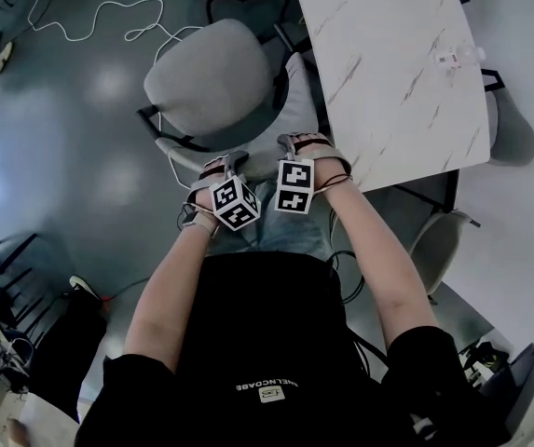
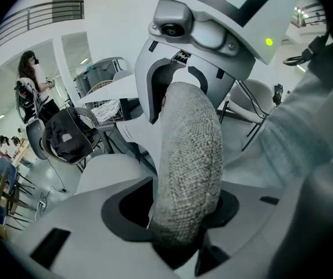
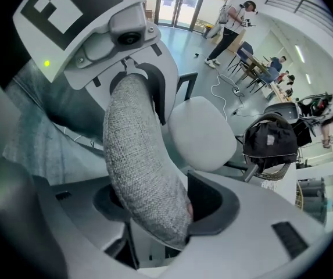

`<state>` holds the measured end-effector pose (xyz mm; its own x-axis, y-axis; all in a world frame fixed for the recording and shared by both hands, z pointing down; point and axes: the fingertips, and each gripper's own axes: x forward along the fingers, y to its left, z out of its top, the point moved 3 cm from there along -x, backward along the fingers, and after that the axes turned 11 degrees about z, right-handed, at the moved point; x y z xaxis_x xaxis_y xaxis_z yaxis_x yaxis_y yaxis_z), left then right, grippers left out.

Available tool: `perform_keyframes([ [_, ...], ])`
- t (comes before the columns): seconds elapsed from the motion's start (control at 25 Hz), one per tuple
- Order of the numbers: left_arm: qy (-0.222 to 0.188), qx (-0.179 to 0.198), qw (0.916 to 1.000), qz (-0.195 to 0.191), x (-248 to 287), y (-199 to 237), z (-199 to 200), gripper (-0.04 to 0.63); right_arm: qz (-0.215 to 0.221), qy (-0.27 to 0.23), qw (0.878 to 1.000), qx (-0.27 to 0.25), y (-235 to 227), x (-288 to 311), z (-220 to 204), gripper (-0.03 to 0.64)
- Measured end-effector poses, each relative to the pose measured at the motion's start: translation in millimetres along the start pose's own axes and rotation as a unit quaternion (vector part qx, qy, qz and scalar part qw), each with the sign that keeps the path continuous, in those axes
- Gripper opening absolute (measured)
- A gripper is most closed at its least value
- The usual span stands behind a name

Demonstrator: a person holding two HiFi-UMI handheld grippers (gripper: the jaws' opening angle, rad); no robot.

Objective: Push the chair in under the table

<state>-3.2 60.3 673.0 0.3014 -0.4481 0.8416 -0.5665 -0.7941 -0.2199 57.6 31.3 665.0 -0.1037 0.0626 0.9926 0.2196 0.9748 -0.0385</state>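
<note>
Grey woven fabric fills the gap of both tools. The left tool (image 2: 178, 217) is clenched on the top edge of the backrest (image 2: 190, 150). The right tool (image 3: 154, 205) grasps the same padded edge just beside it. Both point steeply down over the rim.

Finding: the chair (image 1: 248, 110) is not yet under the tabletop (image 1: 388, 73). In the head view its seat (image 1: 212, 80) lies wholly to the left of the marble-patterned top, near the long edge but clear of it, and the backrest is on the person's side.

Assessment: the step in hand appears to be steering the chair round to face that edge before the push.

Recommendations:
- Hold both grips firm and even. The edge is soft and rounded, so a slack jaw could slide off it.
- Swing the seat toward the tabletop first, then push level and low rather than downward, so the chair slides instead of tipping.
- Watch the dark frame (image 1: 159, 124) at the seat's side against the tabletop edge.

The chair's base is hidden beneath the seat, so how freely it will move cannot be judged. A white cable (image 1: 99, 15) lies on the floor (image 1: 61, 156) well beyond the chair.
</note>
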Motion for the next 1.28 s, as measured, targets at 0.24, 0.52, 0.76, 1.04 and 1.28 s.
perform_keyframes([
  [0.24, -0.008, 0.012, 0.9996, -0.023, -18, 12, -33, 0.202, 0.023, -0.026, 0.999, 0.021, 17, -2, 37, 0.228],
  [0.52, -0.016, 0.051, 0.9974, -0.048, -37, 22, -69, 0.202, 0.044, -0.057, 0.996, 0.045, 32, -3, 80, 0.206],
  [0.76, -0.017, 0.074, 0.9951, -0.063, -57, 36, -106, 0.219, 0.07, -0.095, 0.99, 0.074, 48, -7, 125, 0.19],
  [1.04, -0.011, 0.106, 0.9912, -0.078, -74, 41, -135, 0.23, 0.094, -0.13, 0.982, 0.096, 63, -10, 159, 0.187],
  [1.28, 0.008, 0.149, 0.9871, -0.057, -93, 38, -124, 0.236, 0.119, -0.198, 0.971, 0.066, 66, -28, 150, 0.191],
])
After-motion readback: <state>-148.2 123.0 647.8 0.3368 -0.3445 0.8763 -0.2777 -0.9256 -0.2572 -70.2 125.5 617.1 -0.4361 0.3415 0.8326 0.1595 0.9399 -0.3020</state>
